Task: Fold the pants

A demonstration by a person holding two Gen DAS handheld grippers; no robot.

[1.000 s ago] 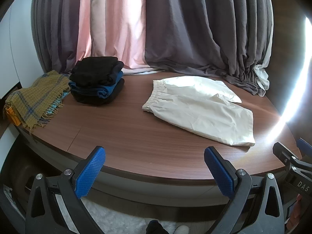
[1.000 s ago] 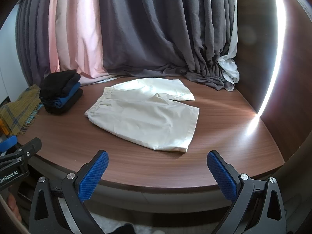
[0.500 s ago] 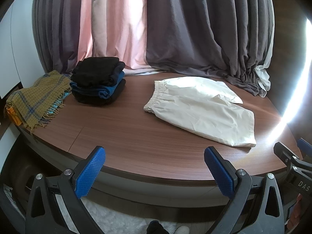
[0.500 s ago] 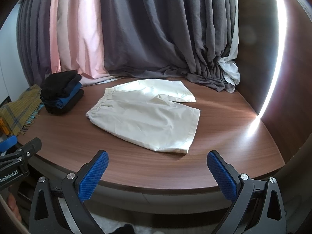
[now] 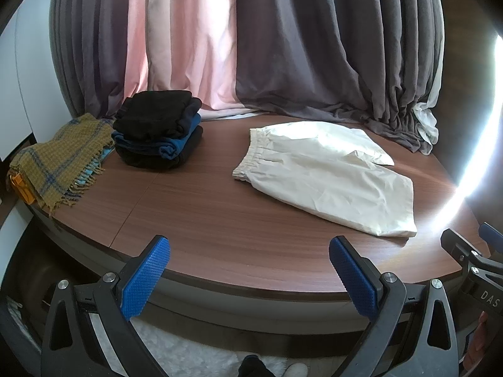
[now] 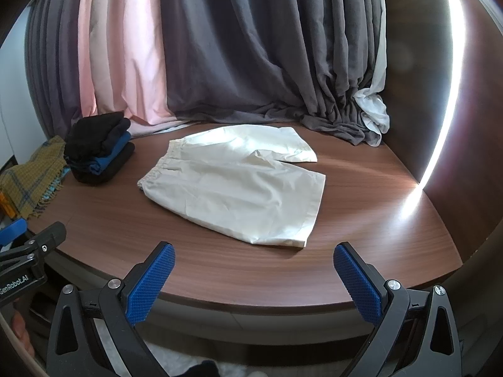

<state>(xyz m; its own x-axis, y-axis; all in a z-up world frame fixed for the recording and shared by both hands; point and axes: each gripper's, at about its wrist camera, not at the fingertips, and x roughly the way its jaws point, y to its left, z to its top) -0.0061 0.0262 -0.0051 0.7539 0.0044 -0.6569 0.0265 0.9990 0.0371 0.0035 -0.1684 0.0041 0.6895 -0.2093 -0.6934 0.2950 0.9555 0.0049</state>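
Cream shorts [image 5: 327, 172] lie flat on the round wooden table [image 5: 220, 226], waistband to the left, legs to the right; they also show in the right wrist view [image 6: 239, 188]. My left gripper [image 5: 250, 271] is open and empty, held at the table's near edge, well short of the shorts. My right gripper [image 6: 254, 275] is open and empty, at the near edge just in front of the shorts' lower leg hem.
A stack of folded black and blue clothes [image 5: 157, 128] sits at the table's back left. A mustard plaid scarf [image 5: 59, 160] hangs over the left edge. Grey and pink curtains [image 5: 283, 47] pool along the back of the table. A bright light strip [image 6: 440, 110] glares at the right.
Both grippers have drifted slightly forward and up; the shorts sit a little lower in both views. Nothing on the table has moved.
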